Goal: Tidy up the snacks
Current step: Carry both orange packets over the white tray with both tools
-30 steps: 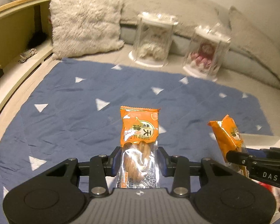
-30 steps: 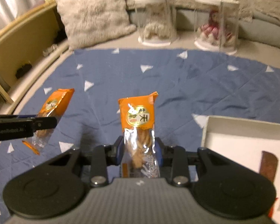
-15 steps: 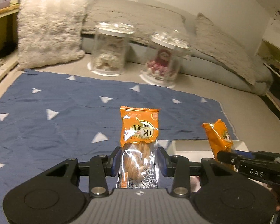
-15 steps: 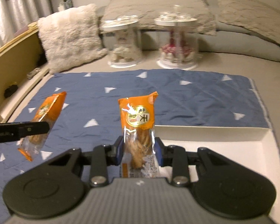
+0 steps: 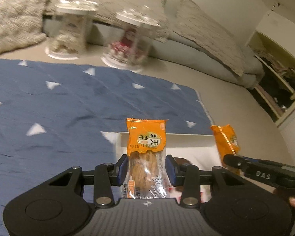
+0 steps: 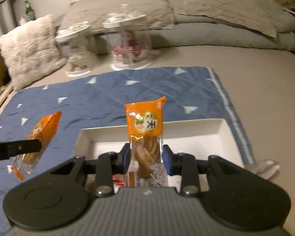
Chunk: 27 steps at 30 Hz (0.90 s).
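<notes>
Two pairs of tongs, each pinching an orange twist-snack packet upright by its clear lower half. Left tongs (image 5: 146, 170) clamped on left packet (image 5: 146, 137); right tongs (image 6: 146, 161) clamped on right packet (image 6: 144, 125). Both hovering over the near end of a white tray (image 6: 188, 126) lying on a blue blanket (image 5: 59, 106) w/ white triangles. Right packet also visible at right edge of left view, left packet at left edge of right view: side by side, apart, not touching.

Risks, as a judgement: packets gripped low, printed tops tall and floppy, so could tip or slide through the pads if squeeze eases. Crinkly film slippery. Twists inside look brittle; harder squeeze may crack them. Two tongs close together over one tray, so could bump each other on lowering. Release too high or off-centre = packet lands on tray rim or blanket. Something red and other wrappers low in the tray, partly hidden by tongs; dropped packet may land on top, not flat.

Surface: soft bed, beige sheet, blanket wrinkled, tray possibly unsteady on it. Room: dim, warm light. Two clear domed display cases (image 6: 130, 43) w/ figures behind the blanket, fluffy cushion (image 6: 29, 47), grey pillows, green bottle (image 6: 29, 10) far left, open shelving (image 5: 275, 82) at right.
</notes>
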Motion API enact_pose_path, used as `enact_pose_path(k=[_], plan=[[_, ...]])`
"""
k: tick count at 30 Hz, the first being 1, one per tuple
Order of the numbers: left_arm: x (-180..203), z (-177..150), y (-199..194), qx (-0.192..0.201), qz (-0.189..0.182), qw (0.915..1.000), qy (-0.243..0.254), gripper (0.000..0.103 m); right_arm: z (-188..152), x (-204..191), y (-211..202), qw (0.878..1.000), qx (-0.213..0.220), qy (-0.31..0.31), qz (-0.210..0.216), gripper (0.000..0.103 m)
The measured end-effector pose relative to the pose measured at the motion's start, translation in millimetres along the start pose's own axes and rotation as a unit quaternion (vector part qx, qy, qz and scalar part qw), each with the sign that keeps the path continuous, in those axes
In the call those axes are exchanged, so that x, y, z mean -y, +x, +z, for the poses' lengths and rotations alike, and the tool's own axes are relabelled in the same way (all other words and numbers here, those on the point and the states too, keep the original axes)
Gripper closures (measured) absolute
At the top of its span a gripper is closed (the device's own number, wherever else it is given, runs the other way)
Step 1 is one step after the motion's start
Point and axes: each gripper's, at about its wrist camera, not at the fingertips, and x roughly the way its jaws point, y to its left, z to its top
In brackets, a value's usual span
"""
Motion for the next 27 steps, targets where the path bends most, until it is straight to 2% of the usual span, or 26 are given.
enact_pose_path(k=[10,17,25,26,27], plan=[[49,-13,46,-0.017,-0.077,0.9969,-0.006,0.060,-4,43,22,0.999,-0.014,0.006,-0.043,0.064],[68,-25,84,-0.047,-0.138,0.9890,-0.024,0.060,-8,68,38,0.997,-0.031,0.022,-0.061,0.064],[76,-32,120,-0.041,-0.182,0.9817,-0.038,0.059,-8,69,49,0.997,-0.034,0.028,-0.071,0.063],[76,-33,123,-0.043,-0.187,0.9805,-0.040,0.054,-8,69,49,0.996,-0.032,0.029,-0.072,0.063],[77,-33,127,-0.047,-0.191,0.9795,-0.041,0.039,-8,69,51,0.996,-0.031,0.029,-0.074,0.063]])
